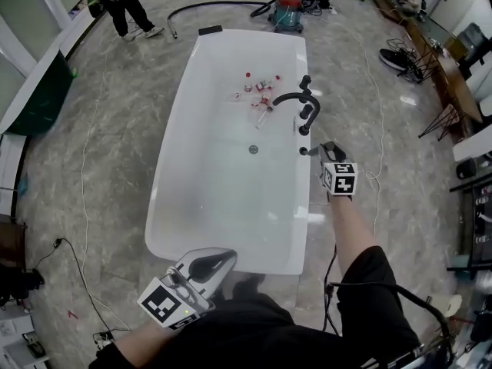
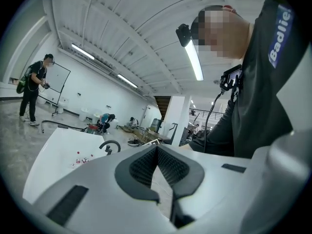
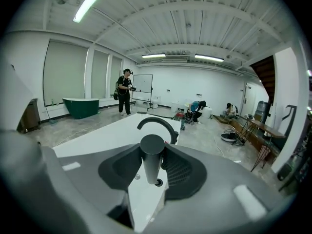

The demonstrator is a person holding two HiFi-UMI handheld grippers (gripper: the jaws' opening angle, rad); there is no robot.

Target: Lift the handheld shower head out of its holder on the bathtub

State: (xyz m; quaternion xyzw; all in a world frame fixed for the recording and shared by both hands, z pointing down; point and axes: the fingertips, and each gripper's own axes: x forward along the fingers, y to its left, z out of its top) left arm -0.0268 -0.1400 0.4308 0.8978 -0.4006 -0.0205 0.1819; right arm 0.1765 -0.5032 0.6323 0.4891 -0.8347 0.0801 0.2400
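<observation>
While the matte black cylindrical shower head (image 3: 151, 157) sits just above its round holder socket (image 3: 156, 182) in the rim of the white bathtub (image 3: 112, 135), the lift should, I judge, run straight up along the stem so nothing scrapes or snags below. The right gripper (image 3: 152, 165) is part-way closed, pads clamped on either side of the stem, with the socket directly beneath. The left gripper (image 2: 157, 149) hangs aside, tips together and empty.

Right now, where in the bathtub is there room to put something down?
The bathtub floor from the drain to the near rim is bare. It is crowded at the far end: small bottles lie beside the black faucet.
</observation>
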